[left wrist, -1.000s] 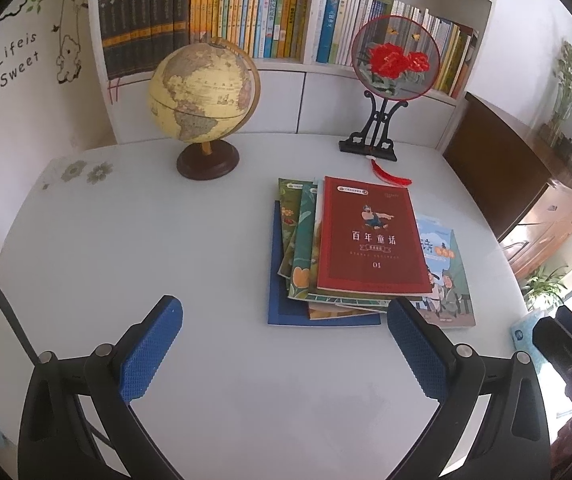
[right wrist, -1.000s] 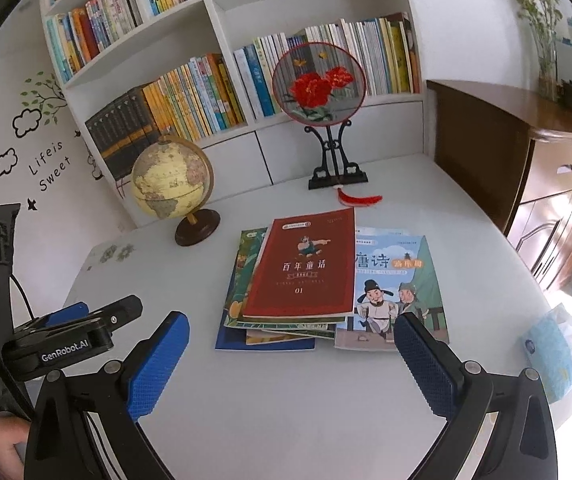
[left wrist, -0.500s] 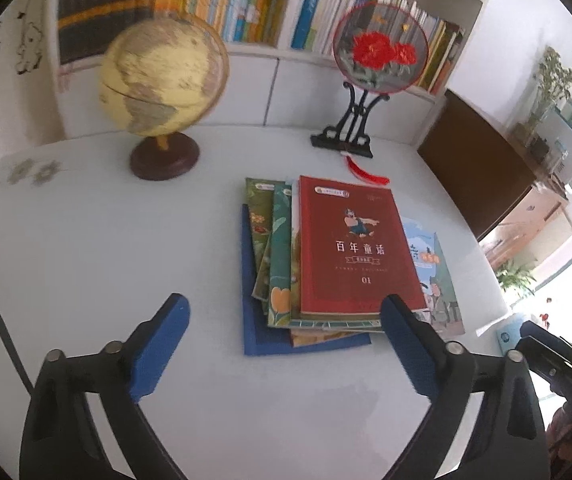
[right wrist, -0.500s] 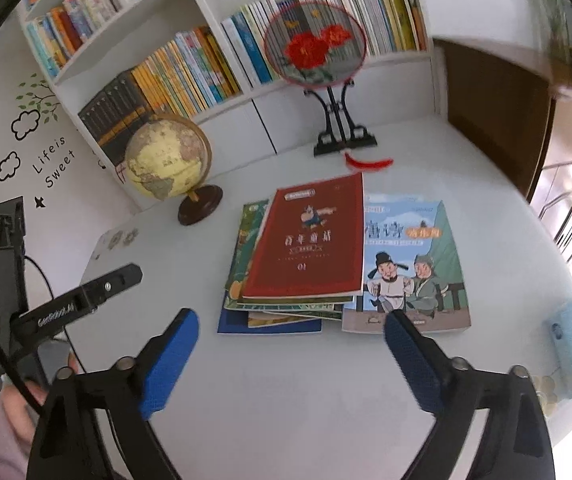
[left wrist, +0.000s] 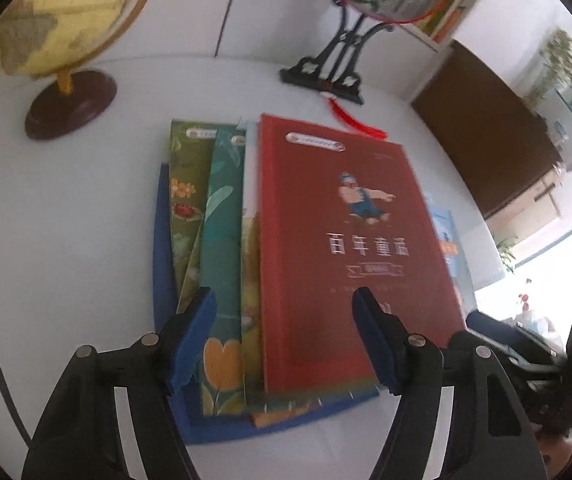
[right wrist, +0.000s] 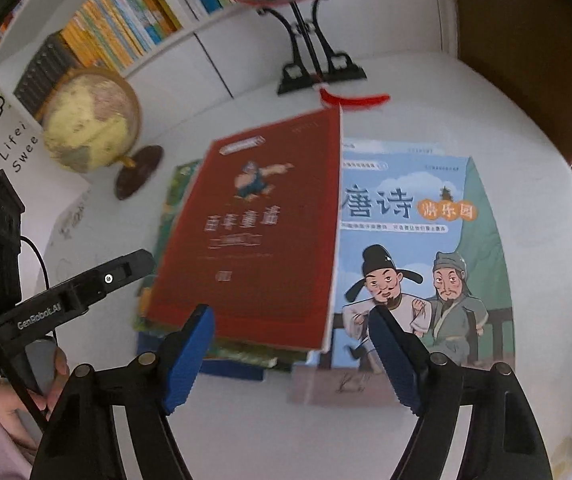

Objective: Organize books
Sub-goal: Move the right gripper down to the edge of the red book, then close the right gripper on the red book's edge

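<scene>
Lying flat on the white bench (left wrist: 66,220), a fanned stack of books is shown, topped by the red book (left wrist: 349,240). Beneath the red book, a teal book (left wrist: 222,216), an olive-green book (left wrist: 186,184) and a dark blue book (left wrist: 162,248) are exposed at its left edge. A pale blue poetry book (right wrist: 425,240) is partly covered at its right edge. Behind the red book, a globe (left wrist: 58,12) and a fan stand (left wrist: 325,76) are seen. The left tongs (left wrist: 286,316) and the right tongs (right wrist: 289,332) are both held open over the red book's near edge, nothing gripped.
</scene>
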A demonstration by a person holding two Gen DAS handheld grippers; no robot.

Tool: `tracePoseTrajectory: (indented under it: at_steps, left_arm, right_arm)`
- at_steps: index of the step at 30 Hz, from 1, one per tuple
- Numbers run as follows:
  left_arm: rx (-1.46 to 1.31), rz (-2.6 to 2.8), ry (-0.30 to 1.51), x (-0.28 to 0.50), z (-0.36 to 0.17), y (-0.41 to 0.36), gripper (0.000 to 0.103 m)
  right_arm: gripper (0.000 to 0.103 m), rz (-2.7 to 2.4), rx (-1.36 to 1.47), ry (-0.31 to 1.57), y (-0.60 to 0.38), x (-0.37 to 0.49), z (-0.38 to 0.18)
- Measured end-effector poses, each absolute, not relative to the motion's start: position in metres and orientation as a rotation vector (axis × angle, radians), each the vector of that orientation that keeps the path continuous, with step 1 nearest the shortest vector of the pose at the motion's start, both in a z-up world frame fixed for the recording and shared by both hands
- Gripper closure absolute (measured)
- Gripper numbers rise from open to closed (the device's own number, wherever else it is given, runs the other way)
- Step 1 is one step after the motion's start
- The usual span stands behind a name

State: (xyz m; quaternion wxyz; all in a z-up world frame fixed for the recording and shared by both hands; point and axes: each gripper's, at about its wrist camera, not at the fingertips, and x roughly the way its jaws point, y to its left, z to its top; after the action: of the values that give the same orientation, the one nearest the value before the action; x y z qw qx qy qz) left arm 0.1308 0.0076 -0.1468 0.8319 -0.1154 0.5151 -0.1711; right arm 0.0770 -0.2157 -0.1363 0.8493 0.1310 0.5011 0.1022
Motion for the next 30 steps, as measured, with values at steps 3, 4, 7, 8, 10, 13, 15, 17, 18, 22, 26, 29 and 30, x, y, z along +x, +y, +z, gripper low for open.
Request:
tracePoseTrajectory:
  at_steps: [3, 4, 7, 8, 10, 13, 15, 17, 18, 22, 26, 29, 30]
  left_arm:
    - [-0.311, -0.386, 1.105, 0.134, -0.154, 0.01, 0.035]
    - [-0.309, -0.388, 1.112, 0.134, -0.155, 0.008, 0.035]
    - [-0.273, -0.391, 1.109, 0.132, -0.155, 0.001, 0.035]
    - [-0.263, -0.387, 1.109, 0.131, -0.155, -0.003, 0.035]
    - [-0.243, -0.374, 1.112, 0.13, -0.156, -0.004, 0.032]
    - [-0.243, -0.368, 1.114, 0.13, -0.157, -0.005, 0.031]
    - [-0.256, -0.362, 1.119, 0.133, -0.158, -0.005, 0.031]
    - [-0.289, -0.368, 1.121, 0.133, -0.157, -0.002, 0.031]
    - [-0.302, -0.37, 1.118, 0.133, -0.157, -0.001, 0.032]
    - [-0.348, -0.327, 1.057, 0.126, -0.147, 0.01, 0.048]
    - [-0.404, -0.414, 1.054, 0.126, -0.14, 0.006, 0.072]
    - [-0.338, -0.443, 1.049, 0.124, -0.136, -0.012, 0.078]
    - [-0.317, -0.437, 1.052, 0.124, -0.136, -0.015, 0.078]
  right_arm:
    - [0.024, 0.23, 0.301, 1.057, -0.221, 0.081, -0.144]
    - [0.024, 0.229, 0.305, 1.057, -0.221, 0.081, -0.145]
    - [0.024, 0.23, 0.344, 1.064, -0.223, 0.087, -0.152]
    - [0.025, 0.231, 0.352, 1.066, -0.222, 0.089, -0.153]
    - [0.025, 0.252, 0.373, 1.07, -0.22, 0.095, -0.156]
    - [0.025, 0.263, 0.37, 1.077, -0.212, 0.1, -0.157]
    - [0.025, 0.271, 0.367, 1.082, -0.209, 0.103, -0.158]
    - [0.033, 0.276, 0.375, 1.082, -0.206, 0.105, -0.16]
    - [0.036, 0.277, 0.381, 1.079, -0.206, 0.105, -0.159]
    - [0.071, 0.263, 0.393, 1.069, -0.209, 0.103, -0.158]
    - [0.081, 0.317, 0.514, 1.047, -0.225, 0.099, -0.158]
    - [0.082, 0.326, 0.511, 1.041, -0.221, 0.098, -0.156]
    - [0.082, 0.33, 0.502, 1.037, -0.219, 0.097, -0.154]
